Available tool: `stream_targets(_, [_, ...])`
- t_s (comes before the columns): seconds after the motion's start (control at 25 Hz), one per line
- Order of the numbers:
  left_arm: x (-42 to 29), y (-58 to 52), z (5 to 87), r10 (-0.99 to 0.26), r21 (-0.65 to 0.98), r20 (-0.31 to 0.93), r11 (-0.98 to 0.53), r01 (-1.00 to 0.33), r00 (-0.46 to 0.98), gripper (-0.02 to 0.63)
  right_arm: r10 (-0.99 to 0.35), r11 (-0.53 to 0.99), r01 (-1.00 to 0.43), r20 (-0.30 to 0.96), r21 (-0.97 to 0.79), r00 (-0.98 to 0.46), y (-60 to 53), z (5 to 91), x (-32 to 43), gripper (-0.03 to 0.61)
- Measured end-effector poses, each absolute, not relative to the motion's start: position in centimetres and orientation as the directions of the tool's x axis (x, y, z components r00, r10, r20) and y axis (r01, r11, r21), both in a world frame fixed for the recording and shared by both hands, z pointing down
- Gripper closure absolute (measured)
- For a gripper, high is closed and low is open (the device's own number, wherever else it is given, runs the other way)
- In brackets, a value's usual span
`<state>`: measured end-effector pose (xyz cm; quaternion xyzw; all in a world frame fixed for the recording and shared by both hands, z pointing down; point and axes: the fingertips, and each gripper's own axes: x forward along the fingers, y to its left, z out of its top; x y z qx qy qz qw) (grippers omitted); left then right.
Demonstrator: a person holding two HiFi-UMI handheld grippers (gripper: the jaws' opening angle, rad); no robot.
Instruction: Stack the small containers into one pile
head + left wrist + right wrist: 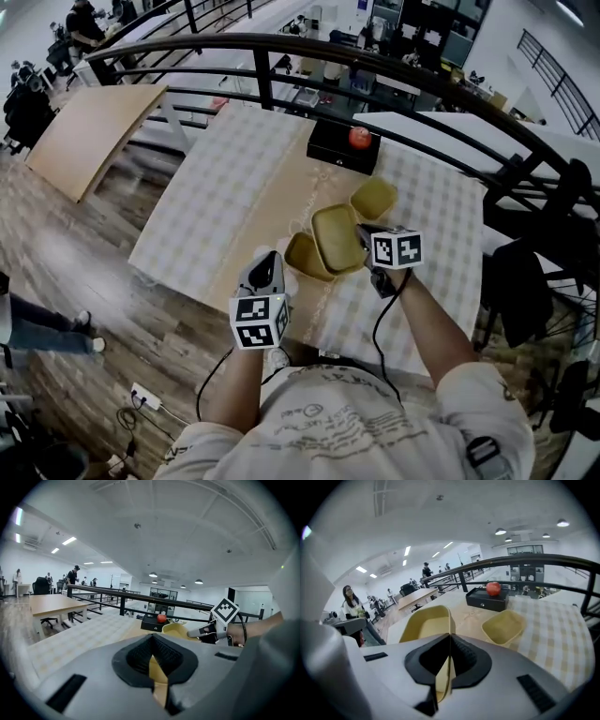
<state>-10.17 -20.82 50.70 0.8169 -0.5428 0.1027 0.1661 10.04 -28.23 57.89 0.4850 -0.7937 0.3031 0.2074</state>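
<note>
Three small yellow containers are in view. My right gripper [362,231] [449,657] is shut on the rim of one container [337,238] [423,624] and holds it tilted above the table. My left gripper [276,266] [153,662] is shut on the rim of a second container [304,256], which shows as a yellow strip [158,676] between its jaws. The third container [373,198] [504,627] sits open side up on the checked tablecloth [216,202], beyond the held ones. The left gripper view also catches the right gripper [200,632] with its container [175,630].
A black box [342,145] [488,599] with a red apple [360,138] [493,588] on it stands at the table's far edge. A dark railing [281,47] curves behind the table. A second wooden table [89,127] stands to the left.
</note>
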Motion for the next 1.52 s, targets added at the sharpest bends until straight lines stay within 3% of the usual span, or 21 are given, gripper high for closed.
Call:
stream_targets(0.24, [-12.8,-19.8,51.5,-0.876,0.161,0.364,-0.277,-0.948,0.317,0.609,-0.51,0.609,-0.777,0.673,-0.157,-0.536,-28.8,60.0,5.0,0.568])
stream_targets(0.4, [-14.2,-19.1,52.0,-0.885,0.161,0.376,-0.229,-0.96,0.275,0.609,-0.433,0.721,-0.691,0.743,-0.055,-0.51,-29.2,62.5,3.4,0.568])
stream_targets(0.96, [-16.1,-17.9,54.1,-0.885,0.165,0.428,-0.122,-0.979,0.182,0.609,-0.2,0.871,-0.485,0.846,-0.077,-0.494,-29.4,67.9,1.1,0.566])
stream_targets(1.32, [-15.9,-18.5,54.7,-0.881,0.159,0.439,-0.12,-0.98,0.179,0.609,-0.174,0.903,-0.427,0.871,-0.045,-0.46,-29.8,69.7,0.8,0.565])
stream_targets(1.52, [-15.4,-18.9,54.7,-0.876,0.159,0.444,-0.131,-0.979,0.189,0.609,-0.177,0.92,-0.391,0.874,-0.016,-0.453,-29.2,70.2,0.6,0.532])
